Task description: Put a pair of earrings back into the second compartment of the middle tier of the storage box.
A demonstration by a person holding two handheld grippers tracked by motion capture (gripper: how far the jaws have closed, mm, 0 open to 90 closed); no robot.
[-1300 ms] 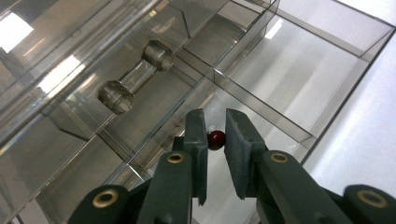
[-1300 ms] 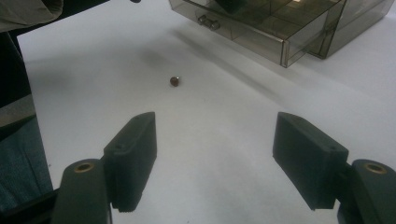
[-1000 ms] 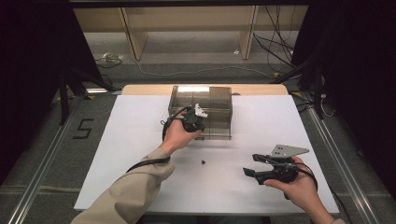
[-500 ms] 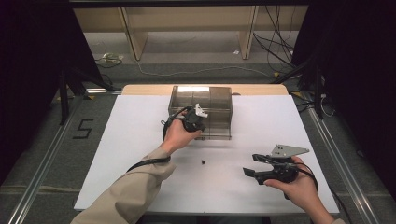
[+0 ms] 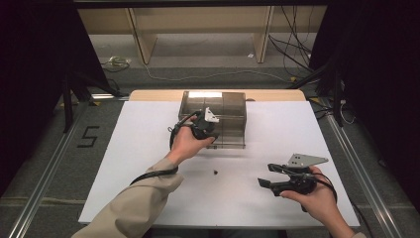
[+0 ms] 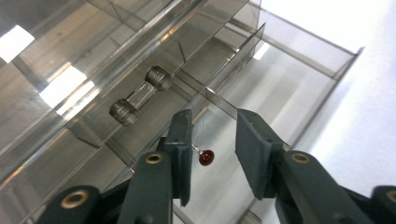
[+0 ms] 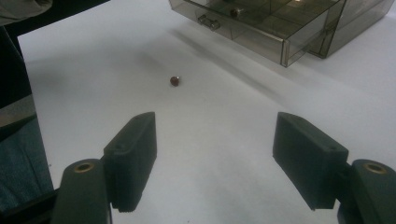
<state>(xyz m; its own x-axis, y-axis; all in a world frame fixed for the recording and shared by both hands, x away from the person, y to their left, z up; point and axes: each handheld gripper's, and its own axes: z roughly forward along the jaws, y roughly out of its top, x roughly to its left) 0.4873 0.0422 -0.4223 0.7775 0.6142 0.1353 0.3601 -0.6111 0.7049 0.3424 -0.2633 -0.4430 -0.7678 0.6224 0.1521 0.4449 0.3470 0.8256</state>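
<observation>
Drawer box (image 5: 225, 111) at table's (image 5: 148, 129) far middle, small bead (image 5: 216, 172) in front of it, pin (image 6: 205, 157) inside open drawer (image 6: 280, 70)

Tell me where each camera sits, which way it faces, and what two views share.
High view: above the table's near side, facing forward and down on the smoky clear plastic drawer box; both forearms and hands show.
Left gripper view: on the left gripper, facing the open drawer.
Right gripper view: on the right gripper, facing across the white table.
Shared by high and right: small dark red bead.

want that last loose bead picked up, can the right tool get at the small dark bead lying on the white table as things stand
Probably yes. The right tool is open and points toward the bead, with only bare white table between them. The clear drawer box and the left tool sit farther back, out of its path.
</observation>
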